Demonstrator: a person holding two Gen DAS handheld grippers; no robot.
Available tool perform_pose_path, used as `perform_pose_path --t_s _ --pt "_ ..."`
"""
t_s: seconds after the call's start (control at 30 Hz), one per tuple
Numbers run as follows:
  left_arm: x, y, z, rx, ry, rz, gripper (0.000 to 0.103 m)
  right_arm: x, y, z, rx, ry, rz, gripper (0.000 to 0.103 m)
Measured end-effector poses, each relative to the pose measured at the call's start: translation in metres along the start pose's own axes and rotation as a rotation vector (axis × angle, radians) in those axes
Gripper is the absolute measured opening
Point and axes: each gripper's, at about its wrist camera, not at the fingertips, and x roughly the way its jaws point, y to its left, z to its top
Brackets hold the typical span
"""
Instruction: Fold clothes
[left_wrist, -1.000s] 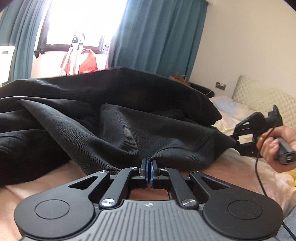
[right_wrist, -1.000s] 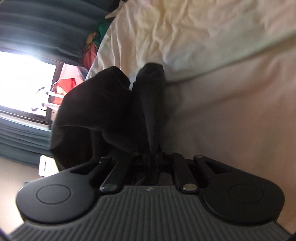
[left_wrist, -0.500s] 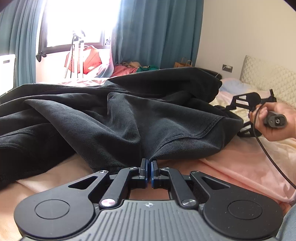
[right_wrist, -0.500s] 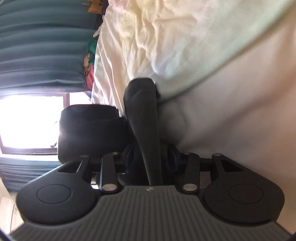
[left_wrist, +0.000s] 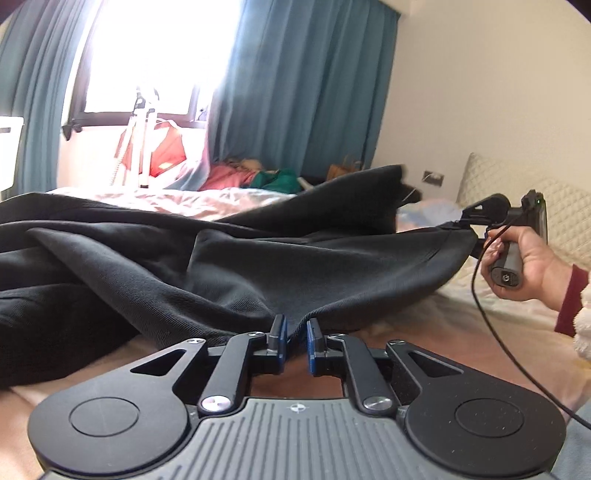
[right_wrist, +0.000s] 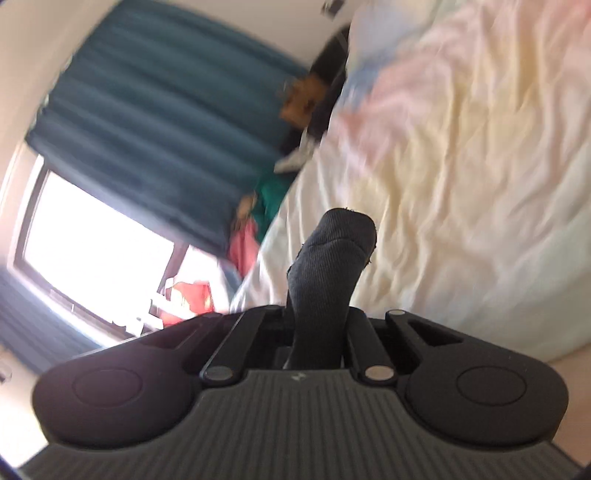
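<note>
Bed spread with soft, floppy black garment, left claw easing open around its hem, right claw clamped on a corner

We cannot see the fingertips of the right gripper from its own camera: a ribbed band of the black heavy-knit garment stands up over them. That whole view is smeared by motion, so the heap of pink and green clothes by the teal curtain stays shapeless. From the left wrist, the garment runs off the left edge, a person's right hand ends in a dark red cuff at the right edge, and the window is washed out white.
</note>
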Motion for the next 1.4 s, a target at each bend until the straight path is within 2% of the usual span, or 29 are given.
perform_pose_path --t_s 0.07,0.1,0.13,0.2,0.23,0.3,0.37,0.43,0.53,0.6,0.67,0.77,0.83,0.93,1.0,1.03,1.13,1.2,1.27,1.3,1.4 --pt "-0.005 -0.002 0.003 -0.015 -0.005 -0.045 0.022 -0.016 -0.011 0.015 0.01 -0.064 -0.051 0.007" --pt "-0.007 -0.002 0.005 -0.028 0.003 -0.056 0.03 -0.021 -0.021 0.022 0.015 -0.078 -0.087 0.007" --pt "-0.009 -0.001 0.007 -0.048 0.015 -0.067 0.037 -0.021 -0.034 0.025 0.045 -0.049 -0.118 0.007" --pt "-0.017 0.007 0.01 -0.123 0.04 -0.074 0.062 -0.017 -0.071 0.029 0.158 0.04 -0.183 0.008" --pt "-0.02 0.013 0.011 -0.165 0.055 -0.055 0.066 -0.016 -0.086 0.029 0.203 0.076 -0.186 0.008" --pt "-0.027 0.031 0.013 -0.267 0.092 0.035 0.075 -0.019 -0.108 0.026 0.265 0.118 -0.197 0.008" --pt "-0.037 0.064 0.009 -0.478 0.075 0.115 0.081 -0.024 -0.113 0.024 0.314 0.133 -0.18 0.008" --pt "-0.046 0.105 -0.004 -0.749 0.047 0.16 0.082 -0.029 -0.108 0.027 0.326 0.124 -0.166 0.009" --pt "-0.057 0.161 -0.036 -1.165 -0.003 0.195 0.082 -0.036 -0.097 0.025 0.291 0.118 -0.158 0.009" --pt "-0.065 0.186 -0.06 -1.392 -0.084 0.183 0.074 -0.04 -0.094 0.025 0.28 0.11 -0.155 0.01" --pt "-0.07 0.199 -0.075 -1.532 -0.182 0.166 0.072 -0.044 -0.094 0.029 0.283 0.095 -0.149 0.01" --pt "-0.076 0.209 -0.083 -1.654 -0.284 0.181 0.072 -0.045 -0.09 0.029 0.264 0.073 -0.155 0.01" --pt "-0.082 0.216 -0.087 -1.712 -0.358 0.202 0.072 -0.044 -0.089 0.028 0.259 0.059 -0.165 0.01" --pt "-0.086 0.223 -0.087 -1.737 -0.398 0.239 0.068 -0.044 -0.093 0.026 0.311 0.024 -0.166 0.01" --pt "-0.085 0.224 -0.084 -1.725 -0.411 0.27 0.067 -0.046 -0.091 0.025 0.308 -0.004 -0.144 0.01" --pt "-0.083 0.224 -0.081 -1.71 -0.407 0.284 0.064 -0.045 -0.084 0.026 0.265 -0.017 -0.13 0.009" --pt "-0.08 0.223 -0.074 -1.625 -0.368 0.335 0.049 -0.042 -0.064 0.028 0.117 -0.049 -0.115 0.008" --pt "-0.084 0.226 -0.07 -1.59 -0.341 0.356 0.032 -0.04 -0.059 0.028 0.085 -0.06 -0.12 0.008" --pt "-0.094 0.232 -0.063 -1.559 -0.308 0.371 0.02 -0.042 -0.064 0.026 0.118 -0.061 -0.135 0.008" --pt "-0.1 0.234 -0.059 -1.547 -0.302 0.374 0.016 -0.045 -0.07 0.025 0.175 -0.063 -0.136 0.008" --pt "-0.12 0.232 -0.03 -1.465 -0.34 0.406 0.014 -0.053 -0.084 0.021 0.312 -0.074 -0.127 0.008"
